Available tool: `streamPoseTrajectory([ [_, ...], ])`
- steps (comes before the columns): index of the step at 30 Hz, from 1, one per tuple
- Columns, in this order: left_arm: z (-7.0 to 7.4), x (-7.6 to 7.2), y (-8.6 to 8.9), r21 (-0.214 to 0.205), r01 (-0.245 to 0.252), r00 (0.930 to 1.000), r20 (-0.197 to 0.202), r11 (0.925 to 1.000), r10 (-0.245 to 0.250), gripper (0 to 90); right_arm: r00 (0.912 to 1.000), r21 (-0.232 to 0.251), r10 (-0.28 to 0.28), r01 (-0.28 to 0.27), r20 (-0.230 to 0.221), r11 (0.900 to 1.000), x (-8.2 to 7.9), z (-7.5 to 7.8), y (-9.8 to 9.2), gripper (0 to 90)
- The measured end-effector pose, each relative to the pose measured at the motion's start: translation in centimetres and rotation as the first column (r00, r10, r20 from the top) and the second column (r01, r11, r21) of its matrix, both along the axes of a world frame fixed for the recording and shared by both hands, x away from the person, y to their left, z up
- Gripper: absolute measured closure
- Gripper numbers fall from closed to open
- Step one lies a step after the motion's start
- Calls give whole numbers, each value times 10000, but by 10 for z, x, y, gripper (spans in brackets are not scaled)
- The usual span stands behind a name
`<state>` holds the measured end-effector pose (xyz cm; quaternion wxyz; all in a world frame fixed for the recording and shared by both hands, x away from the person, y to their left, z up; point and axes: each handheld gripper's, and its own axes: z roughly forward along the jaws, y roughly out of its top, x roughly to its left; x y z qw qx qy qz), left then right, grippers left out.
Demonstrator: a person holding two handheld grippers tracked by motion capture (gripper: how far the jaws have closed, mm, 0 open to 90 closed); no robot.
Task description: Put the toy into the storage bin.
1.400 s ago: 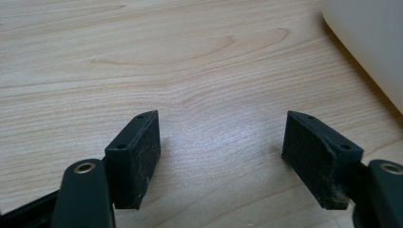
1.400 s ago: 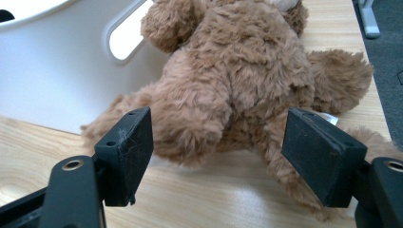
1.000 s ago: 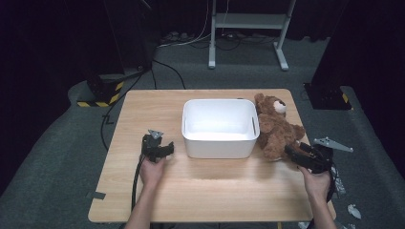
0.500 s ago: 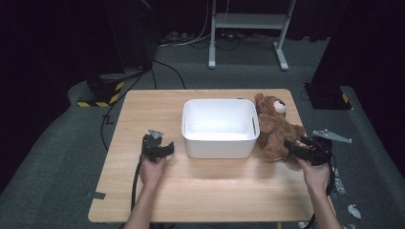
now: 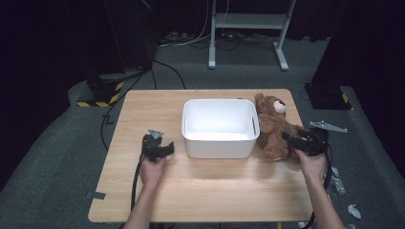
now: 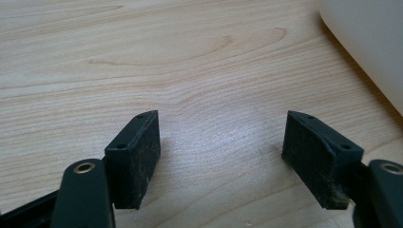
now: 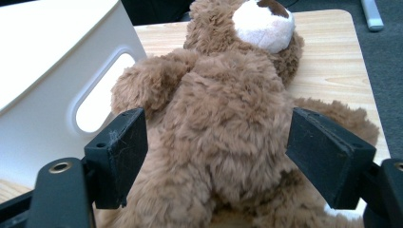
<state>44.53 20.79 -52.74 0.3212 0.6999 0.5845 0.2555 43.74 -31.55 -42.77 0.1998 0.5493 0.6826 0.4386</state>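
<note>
- High view: a white bin (image 5: 219,128) stands mid-table (image 5: 157,200), open side up, nothing visible inside
- A brown teddy (image 5: 273,129) lies just right of the bin, touching or nearly touching its right wall, head toward the far edge, legs toward the person
- The right gripper (image 5: 295,140) is at the teddy's lower body, held by the right hand (image 5: 310,160); its black jaws reach in from the right, and from up here it is hard to tell whether they touch the fur
- The left gripper (image 5: 162,149) sits over bare wood left of the bin, near its front left corner, in the left hand (image 5: 152,171); a cable trails back from it along the forearm
- Left gripper view: both black jaws stand wide apart over plain wood with nothing between them; the bin's (image 6: 370,42) white wall shows at the upper right, apart from the jaws
- Right gripper view: the jaws are spread wide and have just been opening, with the teddy's (image 7: 223,118) body between them
- The fur bulges into the gap; the pads flank it and do not seem to press on it
- The teddy's pale muzzle points away, up the frame; one arm lies against the bin (image 7: 52,71), beside its handle slot
- The bin fills the left side, close to the left jaw
</note>
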Motion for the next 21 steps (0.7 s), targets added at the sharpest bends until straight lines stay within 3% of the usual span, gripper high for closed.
streamPoseTrajectory([
  [15, 0, 0, 0, 68, 34, 10000, 8, 10000, -34, 286, 9997, -449, -19, 8, -257, 9990, 27, 4, 7, 215],
  [21, 0, 0, 1, 125, 80, 10000, 12, 9999, -80, 286, 9994, -391, -152, 139, -315, 9991, 40, 7, 11, 215],
])
